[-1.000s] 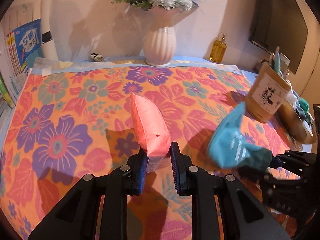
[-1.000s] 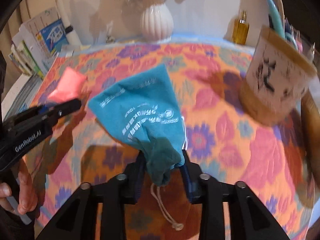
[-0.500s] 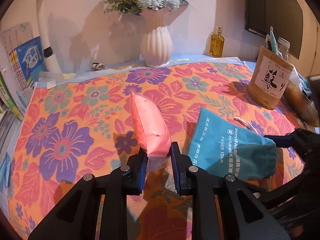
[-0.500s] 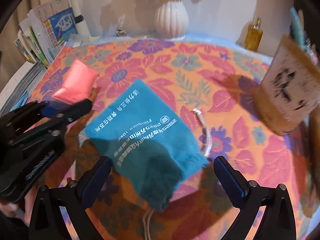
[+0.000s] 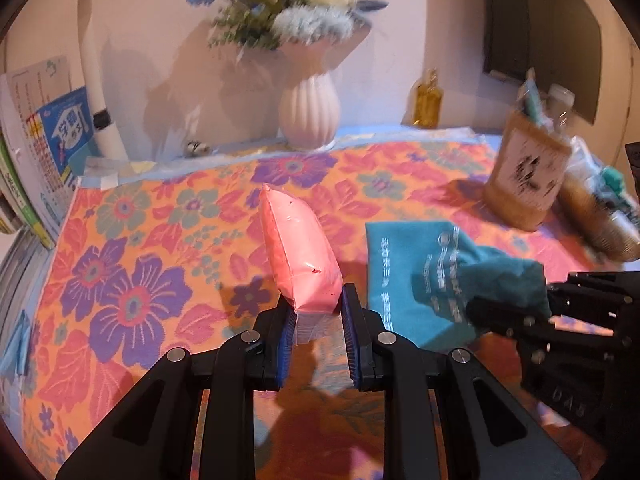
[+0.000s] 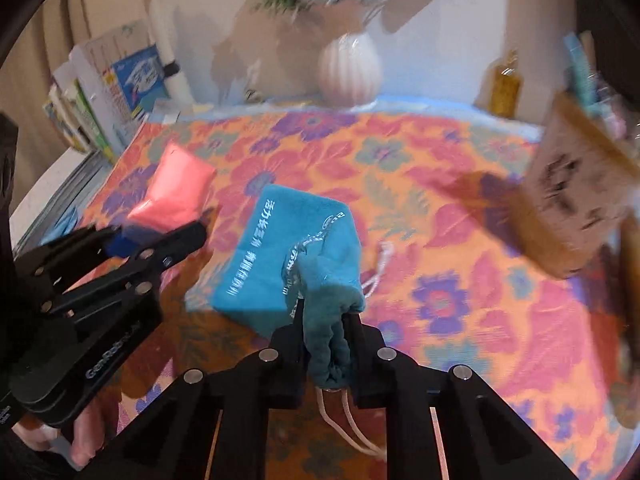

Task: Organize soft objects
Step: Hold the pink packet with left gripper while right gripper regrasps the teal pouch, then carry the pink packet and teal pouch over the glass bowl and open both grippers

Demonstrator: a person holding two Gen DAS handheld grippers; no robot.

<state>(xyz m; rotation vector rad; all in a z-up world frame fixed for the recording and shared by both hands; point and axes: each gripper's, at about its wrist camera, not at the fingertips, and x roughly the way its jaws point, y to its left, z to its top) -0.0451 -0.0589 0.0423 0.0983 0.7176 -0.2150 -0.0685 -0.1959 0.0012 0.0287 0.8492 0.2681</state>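
Nearest the right wrist camera, the right gripper [image 6: 323, 326] is clenched on the gathered neck of the teal drawstring pouch [image 6: 280, 264], its cords [image 6: 340, 424] hanging down behind the fingers. A second ago it held this same neck, half a second ago the fingers were spread wide with the pouch lying flat on the surface, and they have just been closing again, so the pouch is now pinched anew. I read this as a re-grip for a better hold rather than a placement; the pouch is not yet put away. Its body sags forward and down onto the floral cloth [image 6: 460, 240], so it looks only partly lifted.

Beside it, the left gripper [image 5: 318, 316] grasps the pink soft packet [image 5: 298, 256] by its clear sealed end, and the packet stands up and away from the fingers, above the cloth, just as it did a second ago. In the left view the teal pouch lies just to the right of the packet, with the right gripper's dark body over its near corner.

Farther off, at the right edge of the surface, stands a brown holder [image 5: 528, 176] with pens in it. At the back by the wall are a white ribbed vase [image 5: 310, 116] of flowers and a small amber bottle [image 5: 428, 100]. Books [image 6: 100, 108] lean at the far left.
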